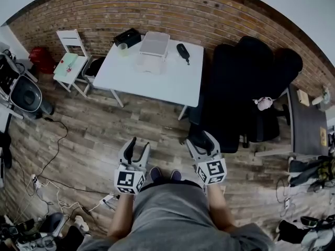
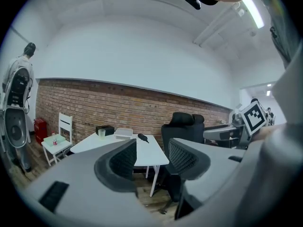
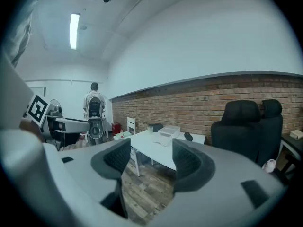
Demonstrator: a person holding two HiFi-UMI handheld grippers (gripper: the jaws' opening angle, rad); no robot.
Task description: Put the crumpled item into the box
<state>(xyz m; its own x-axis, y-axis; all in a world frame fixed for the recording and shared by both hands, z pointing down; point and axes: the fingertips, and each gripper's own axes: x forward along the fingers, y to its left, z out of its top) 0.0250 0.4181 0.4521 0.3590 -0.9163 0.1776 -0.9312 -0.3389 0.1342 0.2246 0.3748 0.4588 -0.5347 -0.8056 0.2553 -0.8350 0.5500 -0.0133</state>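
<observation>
Head view shows your left gripper (image 1: pixel 138 144) and right gripper (image 1: pixel 202 140), jaws spread, nothing between; one white table (image 1: pixel 157 80) carries one box (image 1: pixel 154 43), one cup (image 1: pixel 122 48); two black chairs (image 1: pixel 230 88) beside it.

Probably an office: white table (image 1: pixel 157 69), black swivel chairs (image 1: pixel 246 88), brick wall (image 1: pixel 157 9).

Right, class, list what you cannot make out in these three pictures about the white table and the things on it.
1. Pale shape before the box, head view: too small and washed out to tell if it is crumpled.
2. Box's inside: too small in every view.
3. Dark object: too small to identify.
4. White table's near edge, left gripper view: hidden behind that gripper's fingers.
</observation>
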